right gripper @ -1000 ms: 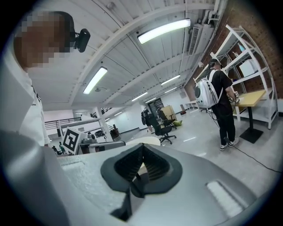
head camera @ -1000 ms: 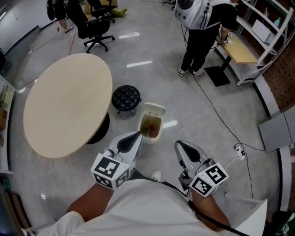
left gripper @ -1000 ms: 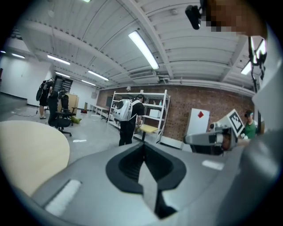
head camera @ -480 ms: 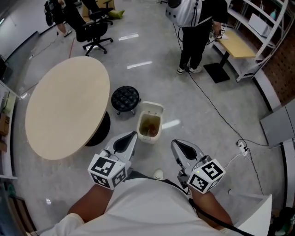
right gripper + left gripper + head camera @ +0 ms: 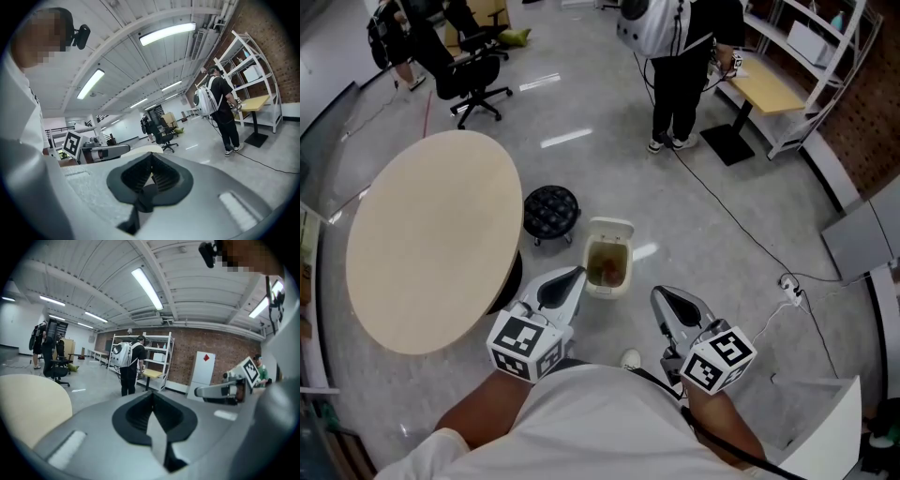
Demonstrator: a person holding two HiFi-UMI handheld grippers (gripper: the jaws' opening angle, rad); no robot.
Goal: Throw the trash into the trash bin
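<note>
Small cream plastic trash bin [image 5: 609, 246] on grey floor [image 5: 722, 234] beside round beige table [image 5: 431, 239], brownish trash [image 5: 605, 265] lying inside. Left gripper [image 5: 578, 273] and right gripper [image 5: 659, 295] pressed together, empty, just short of bin. Seemingly finished: pull back level, avoiding the rim.

Bin [image 5: 608, 265] mouth faces up, lid [image 5: 611, 228] tipped back behind it, open drop from above. Left claw [image 5: 576, 274] sits just beside its left rim, right claw [image 5: 662, 296] near the right, with floor [image 5: 642, 281] between. Stool [image 5: 551, 208] crowds the bin's back-left and the tabletop [image 5: 422, 234] edge blocks further left. Cable [image 5: 731, 216] crosses the floor on the right. Person [image 5: 675, 56] stands well beyond.
</note>
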